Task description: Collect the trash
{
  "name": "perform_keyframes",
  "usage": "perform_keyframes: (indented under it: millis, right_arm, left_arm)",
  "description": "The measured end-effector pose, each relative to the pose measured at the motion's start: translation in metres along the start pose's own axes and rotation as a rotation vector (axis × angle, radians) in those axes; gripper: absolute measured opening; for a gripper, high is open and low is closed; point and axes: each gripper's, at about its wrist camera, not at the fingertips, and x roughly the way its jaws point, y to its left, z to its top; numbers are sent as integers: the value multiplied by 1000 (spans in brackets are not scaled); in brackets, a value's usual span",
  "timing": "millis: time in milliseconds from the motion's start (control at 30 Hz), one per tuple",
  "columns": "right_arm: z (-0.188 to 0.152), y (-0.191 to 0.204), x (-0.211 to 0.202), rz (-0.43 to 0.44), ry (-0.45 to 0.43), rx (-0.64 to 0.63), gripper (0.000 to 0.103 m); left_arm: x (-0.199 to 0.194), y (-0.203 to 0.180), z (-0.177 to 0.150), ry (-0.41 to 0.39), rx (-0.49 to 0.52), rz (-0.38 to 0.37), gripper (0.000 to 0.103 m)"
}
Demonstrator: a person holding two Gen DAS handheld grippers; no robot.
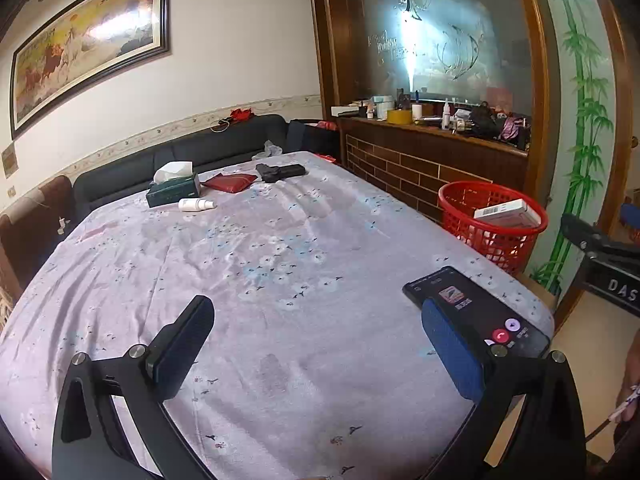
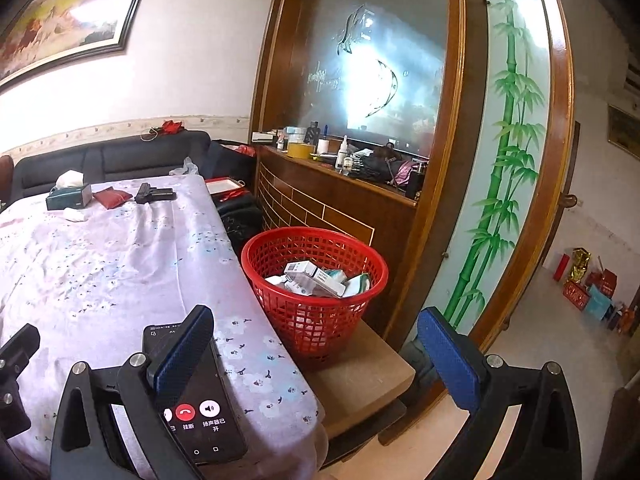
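Observation:
A red mesh basket [image 2: 316,280] stands on a low wooden stool beside the table; it holds several white boxes and wrappers [image 2: 316,278]. It also shows in the left wrist view [image 1: 492,224]. My left gripper [image 1: 316,344] is open and empty above the cloth-covered table [image 1: 260,264]. My right gripper [image 2: 316,354] is open and empty, over the table's right edge in front of the basket. At the far end lie a white bottle [image 1: 196,204], a tissue box [image 1: 173,189], a red pouch [image 1: 230,182] and a black object [image 1: 280,171].
A phone [image 2: 196,396] with a call screen lies at the table's near right corner, also in the left wrist view [image 1: 476,308]. A dark sofa [image 1: 180,156] runs behind the table. A cluttered wooden counter [image 2: 344,168] stands at the right. Boxes [image 2: 588,292] sit on the floor beyond.

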Motion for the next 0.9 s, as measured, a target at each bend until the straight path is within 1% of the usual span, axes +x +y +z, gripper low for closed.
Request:
perform_keyframes:
  millis: [100, 267, 500, 900]
  right_arm:
    - [0, 0, 0, -2, -1, 1, 103]
    - [3, 1, -1, 7, -2, -5, 103]
    - [3, 4, -1, 10, 2, -2, 103]
    - [2, 3, 0, 12, 2, -1, 103]
  left_arm:
    - [-1, 0, -1, -9, 4, 26, 103]
    - [-2, 0, -1, -16, 12, 36, 103]
    - [-2, -1, -2, -13, 25, 40, 103]
    - [1, 2, -3, -8, 14, 43, 103]
